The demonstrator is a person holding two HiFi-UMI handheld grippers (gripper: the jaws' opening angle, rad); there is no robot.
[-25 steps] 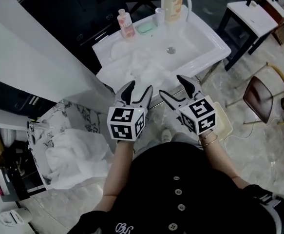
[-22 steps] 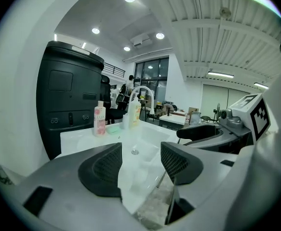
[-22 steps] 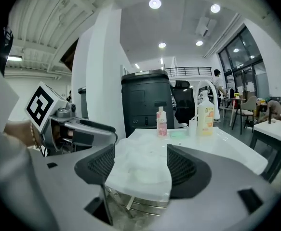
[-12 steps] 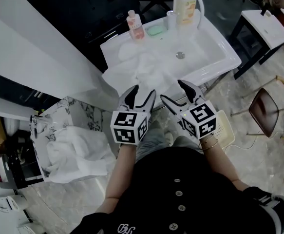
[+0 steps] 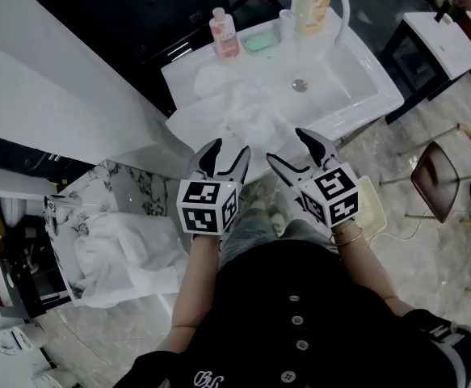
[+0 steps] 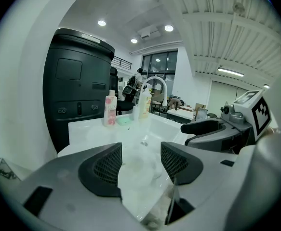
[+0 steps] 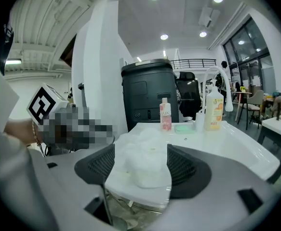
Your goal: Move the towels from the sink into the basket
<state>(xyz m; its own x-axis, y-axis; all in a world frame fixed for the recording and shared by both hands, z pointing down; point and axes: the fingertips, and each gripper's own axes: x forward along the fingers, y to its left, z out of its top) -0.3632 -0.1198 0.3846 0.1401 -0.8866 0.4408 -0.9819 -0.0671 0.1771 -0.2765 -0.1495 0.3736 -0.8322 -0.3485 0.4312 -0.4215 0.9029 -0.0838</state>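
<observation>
Towels (image 5: 243, 113), white and crumpled, filled the left half of the sink (image 5: 372, 95) at 12 o'clock in the head view. Their heap ran roughly from 11 to 5 o'clock, with an edge draped over the front rim. The basket (image 5: 114, 186) at 8 o'clock held another white towel (image 5: 122, 253). Left gripper (image 5: 229, 149) and right gripper (image 5: 286, 145) hovered just short of the rim, both with jaws spread and nothing between them.
</observation>
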